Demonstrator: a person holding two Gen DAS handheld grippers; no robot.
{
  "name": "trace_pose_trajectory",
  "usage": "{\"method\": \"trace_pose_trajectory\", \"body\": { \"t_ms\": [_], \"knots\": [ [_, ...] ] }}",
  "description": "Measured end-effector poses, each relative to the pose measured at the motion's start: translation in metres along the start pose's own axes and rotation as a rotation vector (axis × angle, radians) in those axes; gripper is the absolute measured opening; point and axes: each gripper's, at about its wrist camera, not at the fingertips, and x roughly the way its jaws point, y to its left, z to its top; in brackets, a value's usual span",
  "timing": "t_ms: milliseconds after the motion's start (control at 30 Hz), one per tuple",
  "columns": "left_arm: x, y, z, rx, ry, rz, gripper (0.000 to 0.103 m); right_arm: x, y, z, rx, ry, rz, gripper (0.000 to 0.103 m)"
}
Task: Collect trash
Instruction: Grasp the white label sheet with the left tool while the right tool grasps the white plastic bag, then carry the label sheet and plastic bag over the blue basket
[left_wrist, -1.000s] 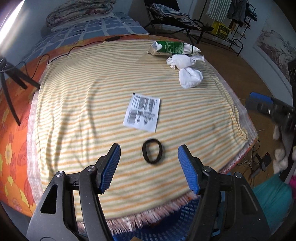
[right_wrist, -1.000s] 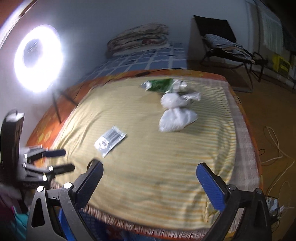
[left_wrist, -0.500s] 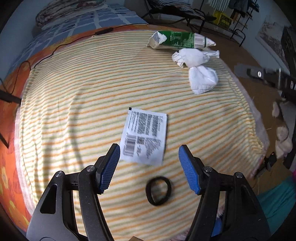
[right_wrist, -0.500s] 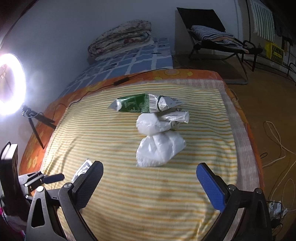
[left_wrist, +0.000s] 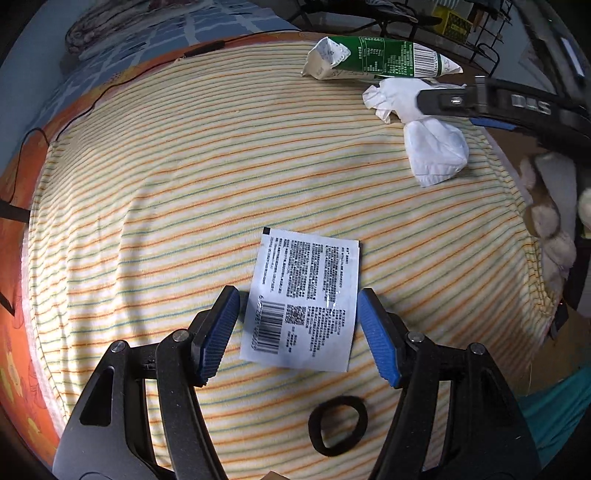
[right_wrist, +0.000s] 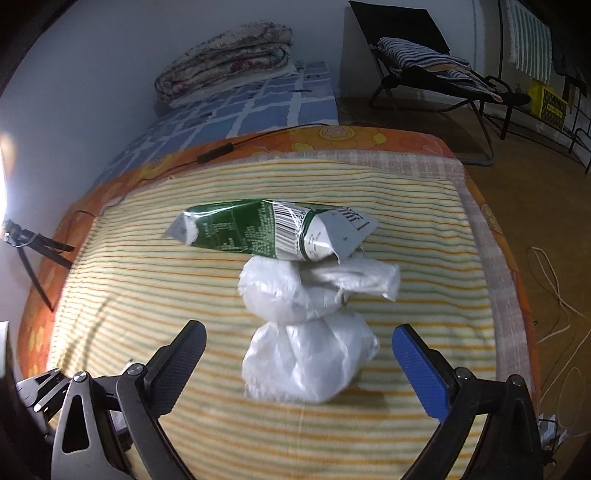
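Dim room, white glare at the right view's left edge, fisheye bending, dark corners, slight blur

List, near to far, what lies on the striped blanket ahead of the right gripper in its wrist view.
Knotted white plastic bag → second crumpled white plastic bag → flattened green and white drink carton → black cable at the blanket's far edge.

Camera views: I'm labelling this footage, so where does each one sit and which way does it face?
Left wrist: on the left claw, angled down at a flat white printed sachet; its open fingers show.
Right wrist: on the right claw, facing two knotted white plastic bags; its open fingers show.
Shared: bags, green crushed carton, striped yellow blanket.
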Motion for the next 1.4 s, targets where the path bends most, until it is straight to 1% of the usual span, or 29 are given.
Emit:
{"method": "trace_pose_trajectory", "body": {
  "t_ms": [67, 133, 233, 267, 333, 400, 433, 467, 500, 533, 567, 600, 700, 900, 1100, 1267, 1400],
  "knots": [
    [0.001, 0.0, 0.0, 0.002, -0.003, 0.003, 0.068, 0.011, 0.0, 0.005, 0.012, 0.009, -0.016, 0.102],
    [0.001, 0.0, 0.001, 0.003, -0.014, 0.008, 0.062, 0.018, 0.0, 0.007, 0.023, 0.014, -0.022, 0.102],
    [0.002, 0.003, 0.002, 0.002, -0.022, -0.003, 0.062, 0.024, 0.0, 0.01, 0.02, 0.013, -0.03, 0.101],
    [0.002, 0.004, 0.003, 0.0, -0.025, -0.007, 0.062, 0.026, 0.001, 0.012, 0.013, 0.01, -0.036, 0.099],
    [0.001, 0.008, 0.002, -0.011, -0.031, -0.014, 0.062, 0.03, 0.004, 0.013, -0.004, 0.014, -0.04, 0.092],
    [-0.001, 0.011, 0.003, -0.019, -0.033, -0.018, 0.062, 0.034, 0.007, 0.014, -0.019, 0.029, -0.039, 0.077],
    [-0.001, 0.012, 0.003, -0.02, -0.034, -0.018, 0.062, 0.036, 0.008, 0.014, -0.024, 0.034, -0.042, 0.072],
    [-0.002, 0.013, 0.002, -0.021, -0.036, -0.015, 0.061, 0.037, 0.007, 0.013, -0.027, 0.042, -0.03, 0.062],
    [-0.003, 0.015, 0.001, -0.021, -0.038, -0.013, 0.061, 0.037, 0.007, 0.011, -0.024, 0.047, -0.021, 0.056],
    [-0.004, 0.016, 0.001, -0.023, -0.04, -0.011, 0.061, 0.036, 0.006, 0.01, -0.019, 0.049, -0.009, 0.053],
    [-0.005, 0.018, -0.002, -0.023, -0.041, -0.01, 0.061, 0.034, 0.005, 0.008, -0.018, 0.045, 0.001, 0.044],
    [-0.006, 0.02, -0.003, -0.026, -0.044, -0.007, 0.061, 0.032, 0.006, 0.007, -0.021, 0.045, 0.003, 0.039],
    [-0.012, 0.019, -0.008, -0.035, -0.05, -0.003, 0.061, 0.02, 0.008, 0.003, -0.043, 0.03, 0.009, 0.034],
    [-0.029, 0.019, -0.015, -0.05, -0.076, 0.008, 0.061, -0.003, 0.013, -0.007, -0.085, 0.017, 0.03, 0.033],
    [-0.049, 0.015, -0.027, -0.053, -0.1, 0.016, 0.061, -0.031, 0.018, -0.027, -0.14, 0.015, 0.05, 0.033],
    [-0.066, 0.014, -0.036, -0.058, -0.12, 0.02, 0.061, -0.057, 0.018, -0.049, -0.149, 0.021, 0.09, 0.033],
    [-0.08, 0.013, -0.044, -0.05, -0.136, 0.032, 0.061, -0.078, 0.02, -0.066, -0.168, 0.009, 0.101, 0.033]
  ]
}}
